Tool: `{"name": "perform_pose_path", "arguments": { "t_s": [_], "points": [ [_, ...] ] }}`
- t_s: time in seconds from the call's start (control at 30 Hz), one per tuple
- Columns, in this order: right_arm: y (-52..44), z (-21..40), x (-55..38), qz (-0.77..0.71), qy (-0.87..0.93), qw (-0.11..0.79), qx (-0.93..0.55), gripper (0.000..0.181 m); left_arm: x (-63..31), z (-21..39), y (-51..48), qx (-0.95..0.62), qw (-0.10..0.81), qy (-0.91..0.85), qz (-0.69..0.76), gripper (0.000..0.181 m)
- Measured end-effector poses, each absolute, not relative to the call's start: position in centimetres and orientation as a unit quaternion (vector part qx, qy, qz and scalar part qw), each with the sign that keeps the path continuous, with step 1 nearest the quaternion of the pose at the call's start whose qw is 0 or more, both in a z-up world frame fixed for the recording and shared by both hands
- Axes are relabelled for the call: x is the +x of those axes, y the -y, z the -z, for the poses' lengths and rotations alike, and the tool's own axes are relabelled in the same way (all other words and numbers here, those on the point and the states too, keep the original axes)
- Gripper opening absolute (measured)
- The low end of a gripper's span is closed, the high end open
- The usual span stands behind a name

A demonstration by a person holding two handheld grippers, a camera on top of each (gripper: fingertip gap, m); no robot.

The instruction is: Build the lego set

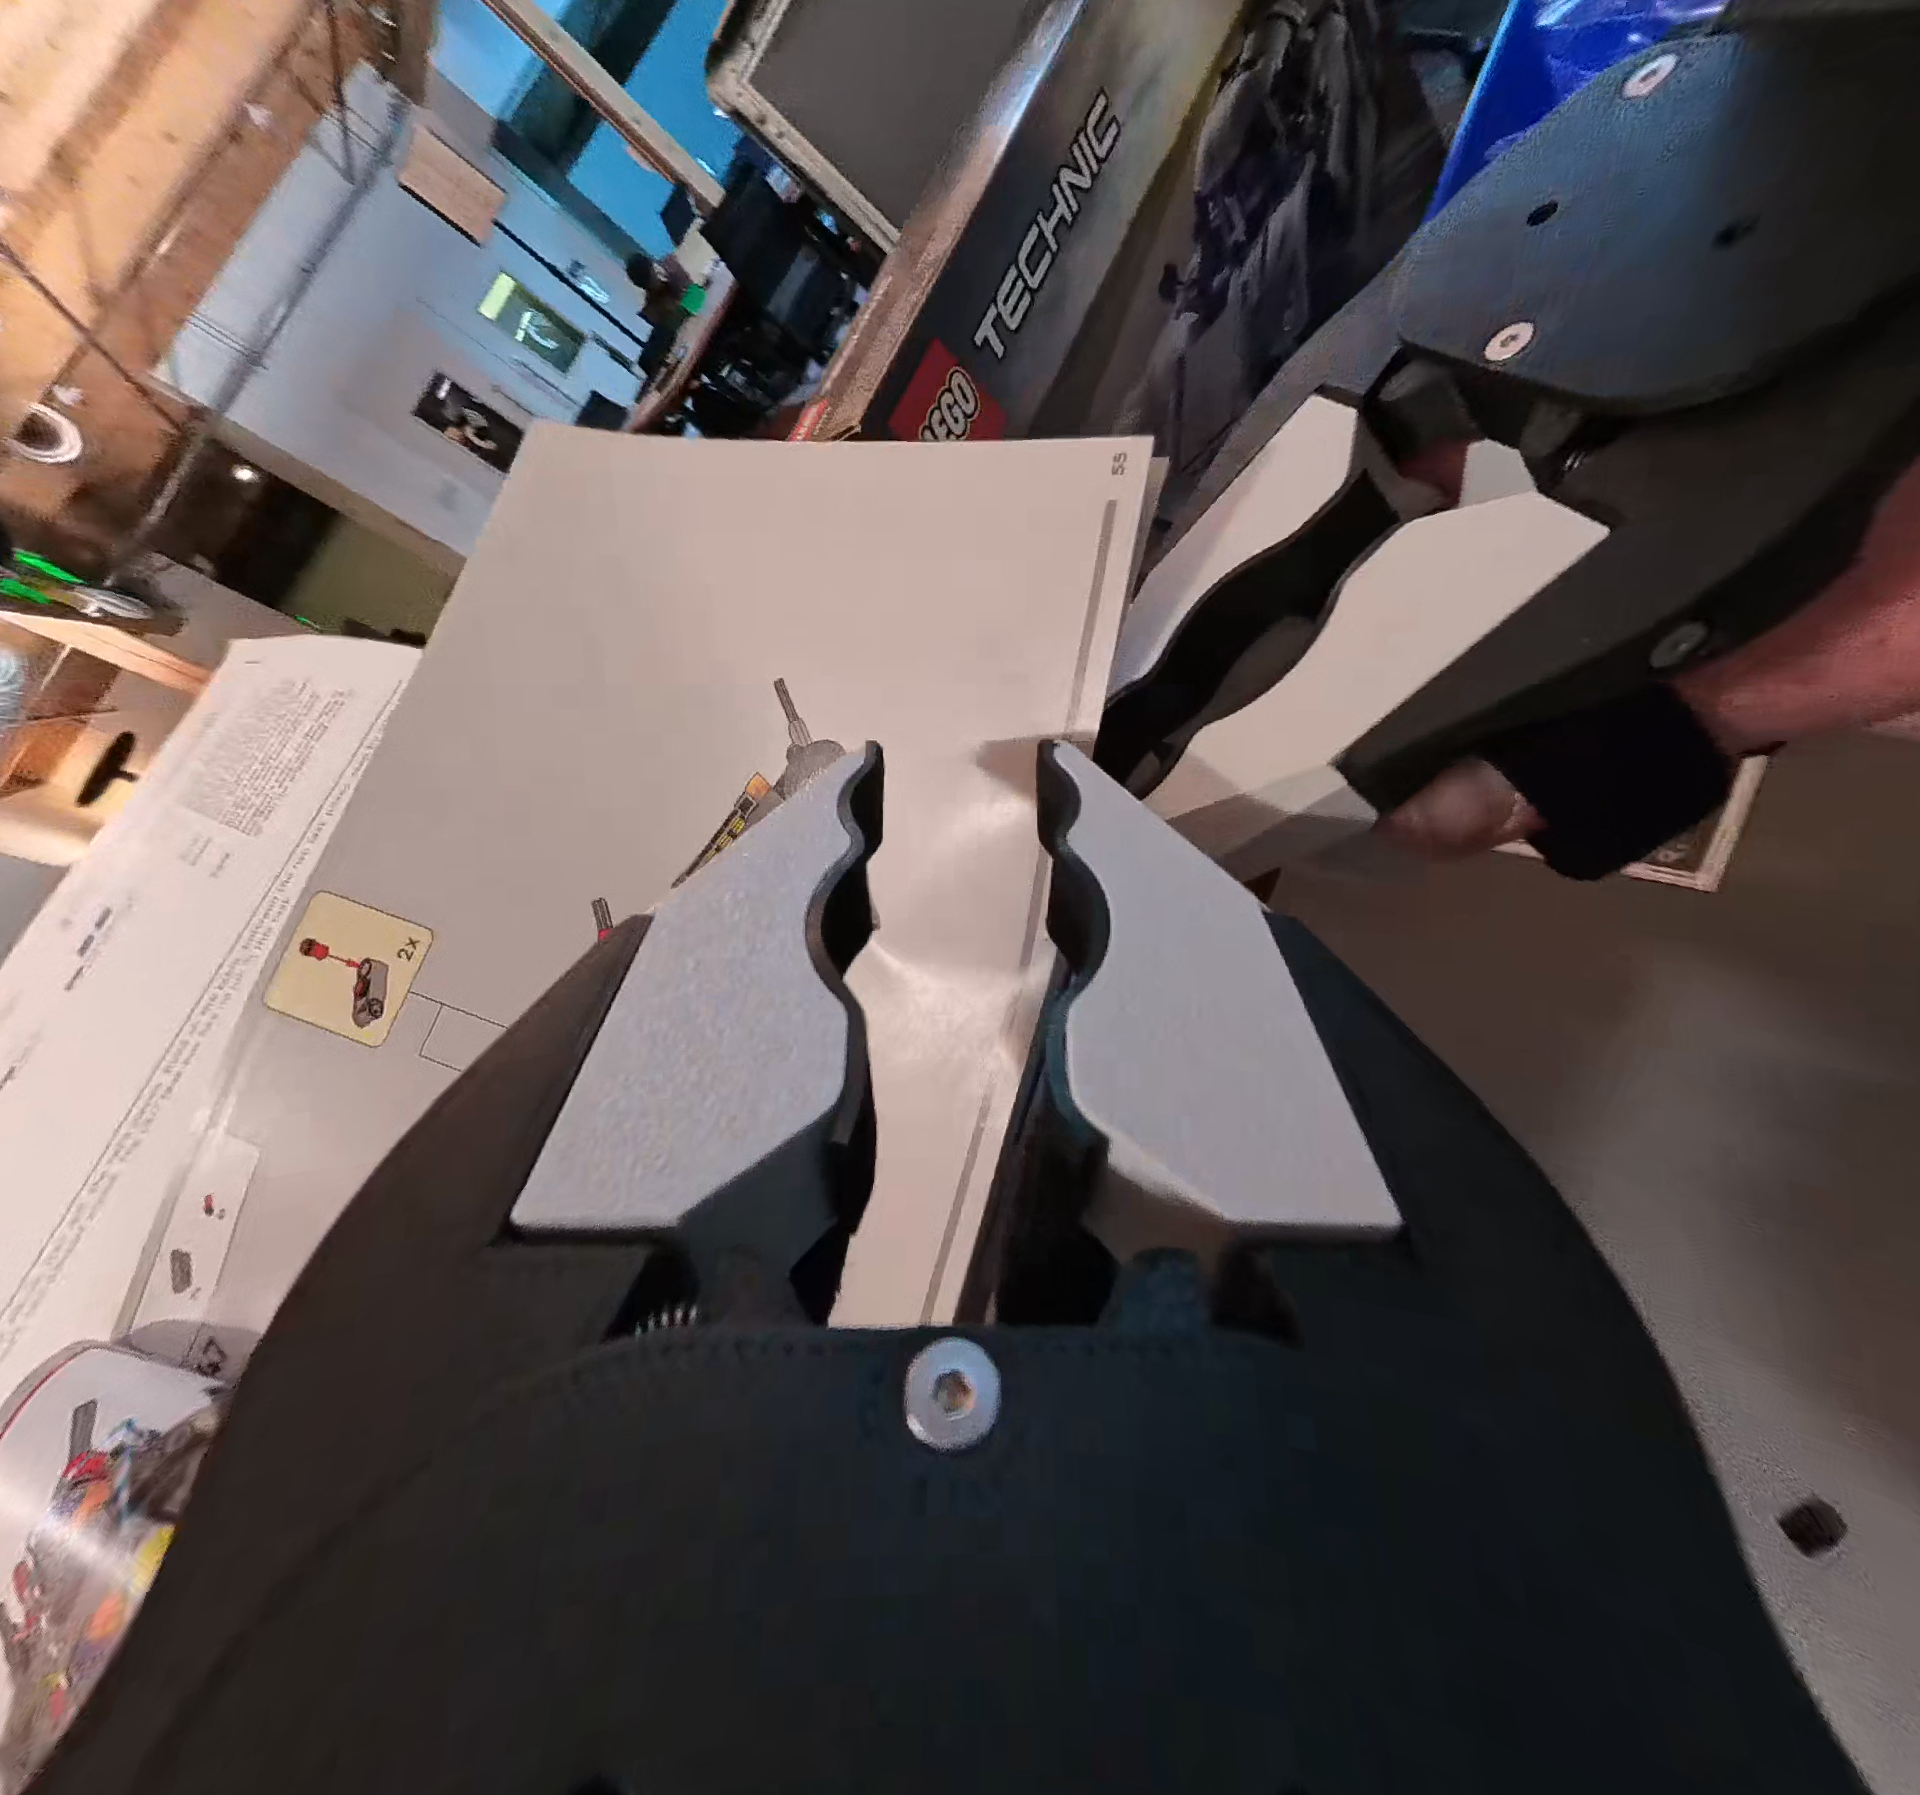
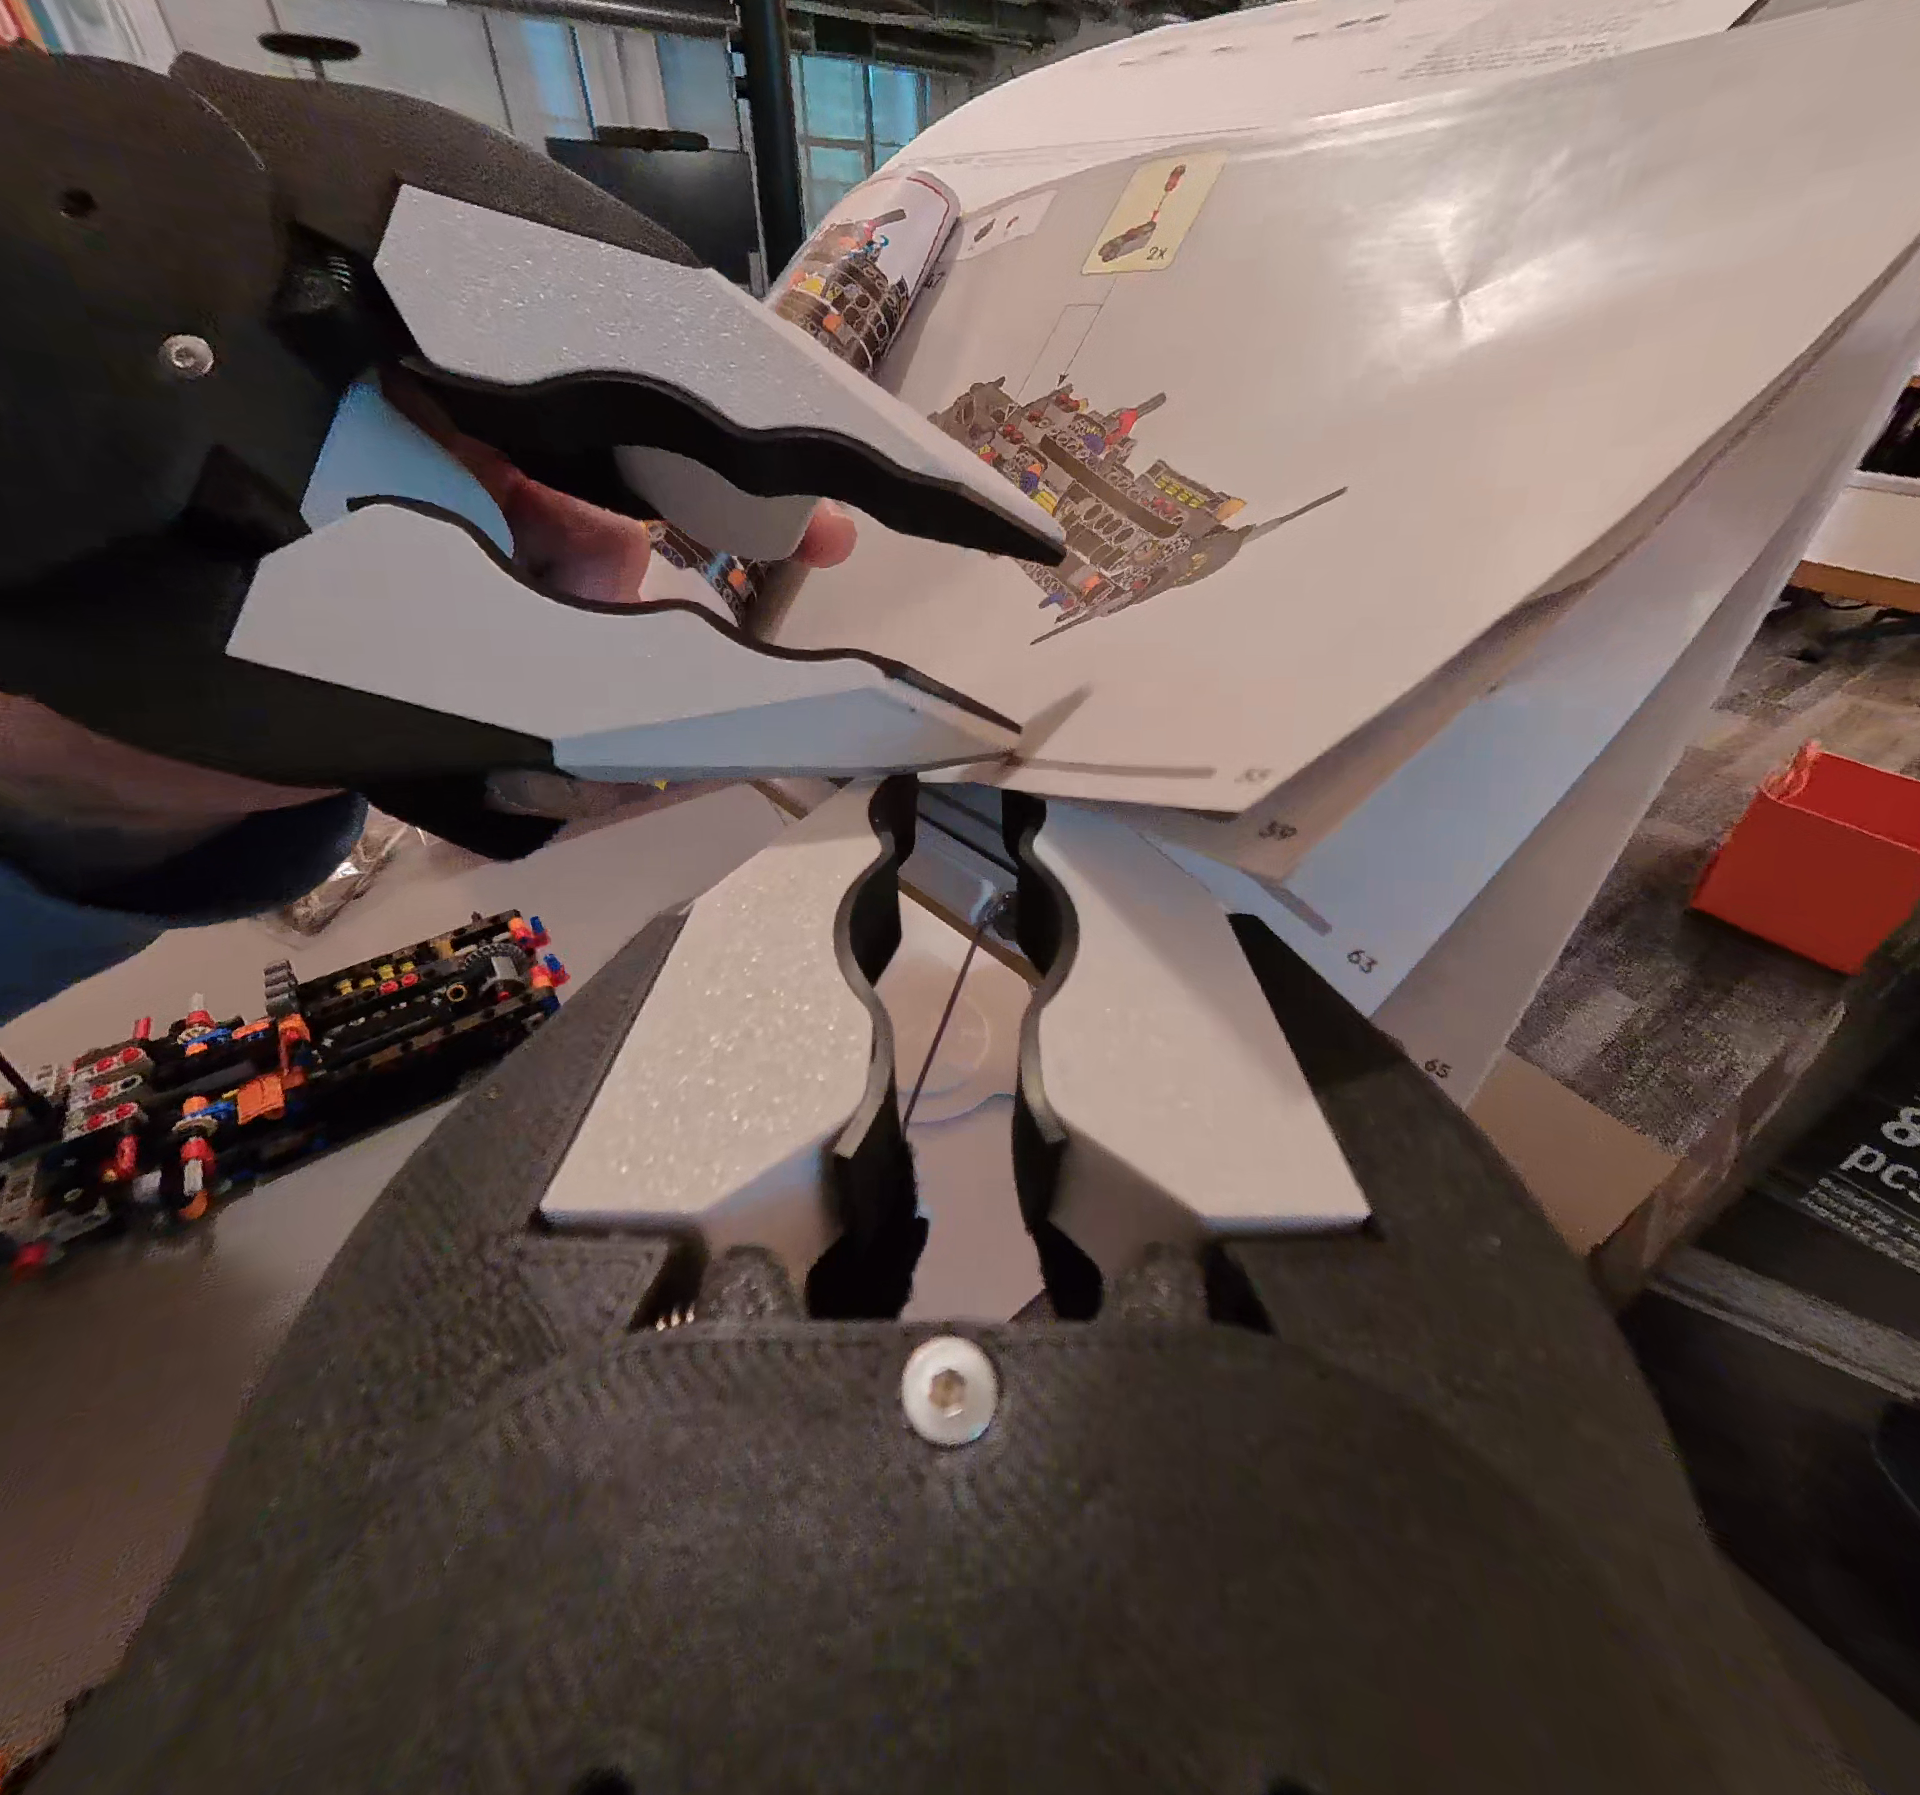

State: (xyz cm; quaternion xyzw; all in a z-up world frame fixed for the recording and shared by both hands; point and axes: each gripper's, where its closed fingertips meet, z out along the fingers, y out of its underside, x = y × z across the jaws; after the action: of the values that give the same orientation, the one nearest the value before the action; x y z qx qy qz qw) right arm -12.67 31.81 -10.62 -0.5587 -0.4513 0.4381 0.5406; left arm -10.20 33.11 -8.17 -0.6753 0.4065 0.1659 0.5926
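The instruction booklet [image 1: 727, 602] is held open off the table, its top page bowed and showing a drawing of the model [image 2: 1122, 498]. My left gripper [image 1: 961, 758] is open, with both fingers lying against that page near its outer edge; the page is creased between them. It also shows in the right wrist view [image 2: 1039, 639], coming in from the left. My right gripper [image 2: 956, 795] is open with its tips just under the lower edge of the fanned pages; in the left wrist view [image 1: 1127, 763] it sits at the page's right edge. The part-built black and orange Lego model [image 2: 281, 1049] lies on the table at left.
The Lego set's box [image 1: 1039, 239] stands behind the booklet. An orange box [image 2: 1808, 872] sits on the floor at right. A dark box [image 2: 1860, 1184] is at the table's right edge. A blue bag [image 1: 1621, 10] is behind the right gripper. Left and right tips are no more than a few centimetres apart.
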Motion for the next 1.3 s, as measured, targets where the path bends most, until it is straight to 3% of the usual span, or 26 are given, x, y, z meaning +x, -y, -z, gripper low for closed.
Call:
{"name": "perform_pose_path", "arguments": {
  "t_s": [0.27, 0.87, 1.03, 1.3],
  "points": [
    [-31.7, 11.0, -12.8, -0.435, 0.461, 0.545, -0.548, 0.007, -10.7, 8.8, -33.3, -0.681, 0.614, -0.373, -0.143, 0.000],
    [-31.3, 10.4, -12.4, -0.429, 0.463, 0.556, -0.542, 0.004, -10.1, 8.5, -32.5, -0.681, 0.631, -0.367, -0.054, 0.000],
    [-31.4, 10.6, -12.6, -0.418, 0.467, 0.559, -0.543, 0.002, -8.8, 7.8, -32.5, -0.671, 0.635, -0.379, -0.055, 0.018],
    [-31.6, 10.4, -12.7, -0.415, 0.467, 0.563, -0.541, 0.000, -8.3, 8.2, -33.0, -0.684, 0.623, -0.379, -0.020, 0.009]
  ]
}}
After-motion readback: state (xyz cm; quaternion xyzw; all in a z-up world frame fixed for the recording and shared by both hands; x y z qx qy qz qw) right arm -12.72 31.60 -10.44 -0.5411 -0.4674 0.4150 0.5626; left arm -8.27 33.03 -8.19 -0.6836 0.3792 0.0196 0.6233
